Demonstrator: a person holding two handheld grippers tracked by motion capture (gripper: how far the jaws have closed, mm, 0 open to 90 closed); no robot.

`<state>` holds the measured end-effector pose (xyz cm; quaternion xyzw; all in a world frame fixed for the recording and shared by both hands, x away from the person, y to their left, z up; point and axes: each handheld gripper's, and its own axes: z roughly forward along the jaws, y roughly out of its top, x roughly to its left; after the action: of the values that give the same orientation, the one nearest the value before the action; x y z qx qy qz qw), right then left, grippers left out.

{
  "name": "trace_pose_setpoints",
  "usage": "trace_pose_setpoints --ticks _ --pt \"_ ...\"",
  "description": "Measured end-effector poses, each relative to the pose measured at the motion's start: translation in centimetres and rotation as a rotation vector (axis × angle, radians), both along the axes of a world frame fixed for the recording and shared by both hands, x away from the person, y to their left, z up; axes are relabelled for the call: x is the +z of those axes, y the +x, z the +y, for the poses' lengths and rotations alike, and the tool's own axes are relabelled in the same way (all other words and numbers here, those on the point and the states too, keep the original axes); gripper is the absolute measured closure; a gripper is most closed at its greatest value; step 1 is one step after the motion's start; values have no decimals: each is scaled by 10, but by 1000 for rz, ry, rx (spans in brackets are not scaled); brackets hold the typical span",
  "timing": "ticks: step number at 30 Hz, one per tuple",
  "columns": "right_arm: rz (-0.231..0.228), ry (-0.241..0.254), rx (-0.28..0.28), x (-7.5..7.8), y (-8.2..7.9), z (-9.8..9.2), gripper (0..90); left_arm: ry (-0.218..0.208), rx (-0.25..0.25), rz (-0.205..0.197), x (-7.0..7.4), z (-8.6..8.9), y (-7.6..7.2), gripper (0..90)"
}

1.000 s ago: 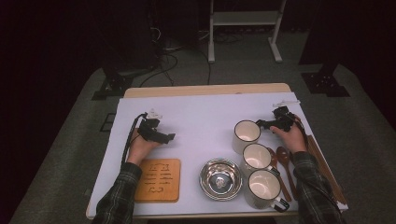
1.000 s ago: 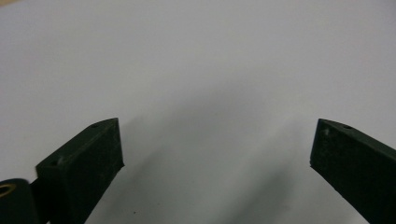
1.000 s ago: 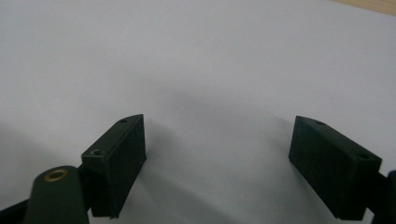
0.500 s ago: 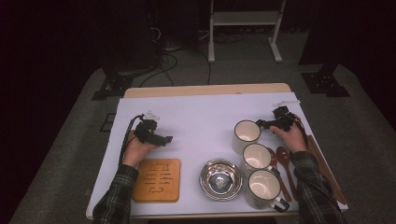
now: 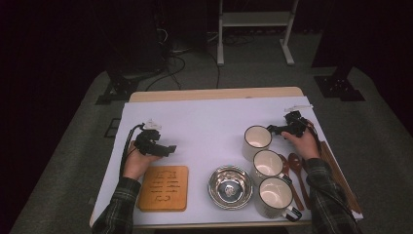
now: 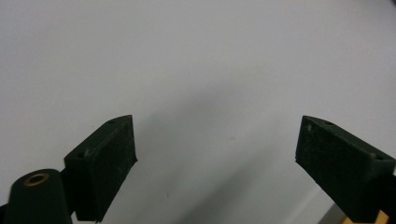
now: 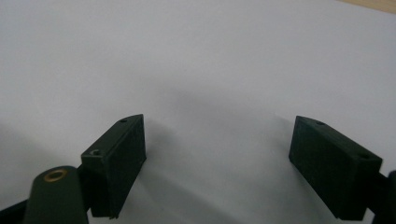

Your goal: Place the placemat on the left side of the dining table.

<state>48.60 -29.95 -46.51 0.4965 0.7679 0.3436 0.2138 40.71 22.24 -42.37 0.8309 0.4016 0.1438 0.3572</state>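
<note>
Jaws black, blocky, matte; 3 round mugs (image 5: 267, 165)

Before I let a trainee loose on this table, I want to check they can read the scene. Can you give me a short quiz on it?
1. How many white mugs stand on the table?
2. True or false: the left hand-held gripper holds the wooden board.
3. Which thing lies just right of the mugs: A) wooden spoons, B) a fork, C) a sponge?

Key:
1. Three: the far mug, the middle mug and the near mug, in a row right of the steel bowl.
2. False: its jaws are open over bare white table, with nothing between them.
3. A, the wooden spoons.
</note>
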Motion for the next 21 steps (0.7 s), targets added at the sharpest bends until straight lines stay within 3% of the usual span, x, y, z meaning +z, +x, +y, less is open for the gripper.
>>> trace_pose_setpoints --ticks 4,6,15,21 --pt "-1 -2 0 0 0 0 171 -8 12 1 3 3 -6 135" --pt "0 -2 1 0 0 0 171 -16 5 10 3 4 -9 209" --pt "-1 0 1 0 0 0 171 -23 19 6 4 6 -27 314" --pt "0 0 0 0 0 0 171 3 30 7 5 6 -40 396"
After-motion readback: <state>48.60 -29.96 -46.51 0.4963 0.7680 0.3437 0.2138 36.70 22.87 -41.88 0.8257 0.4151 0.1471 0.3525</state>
